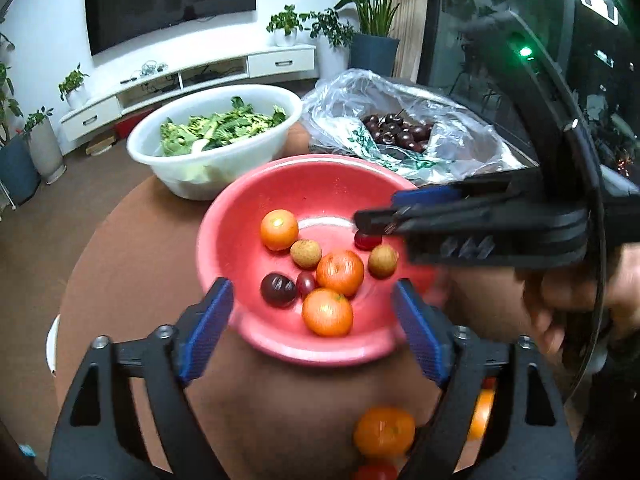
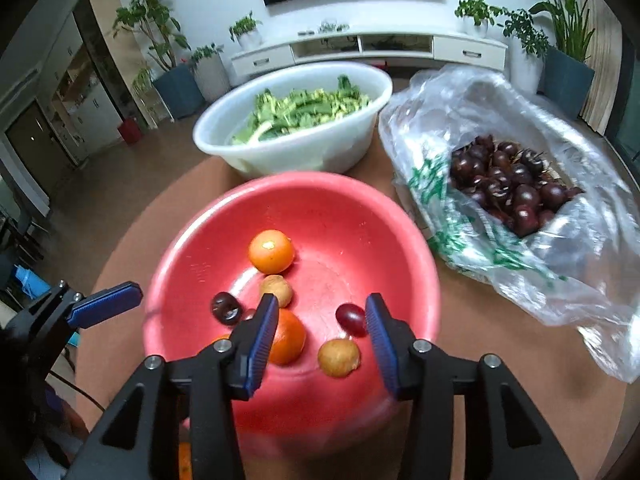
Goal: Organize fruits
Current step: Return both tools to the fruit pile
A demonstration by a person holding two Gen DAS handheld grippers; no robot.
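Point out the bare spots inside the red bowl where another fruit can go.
Free: the far half of the red bowl, beyond the far orange, and its right inner wall past the grape. Crowded: the near side, where oranges, longans and a cherry cluster.

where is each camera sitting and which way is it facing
Left wrist: on the left gripper, angled down over the red bowl; its own fingers, the right gripper and a hand show.
Right wrist: on the right gripper, angled down into the red bowl; its own fingers and a left finger show.
Shared: the bowl's fruit, white bowl, cherry bag.
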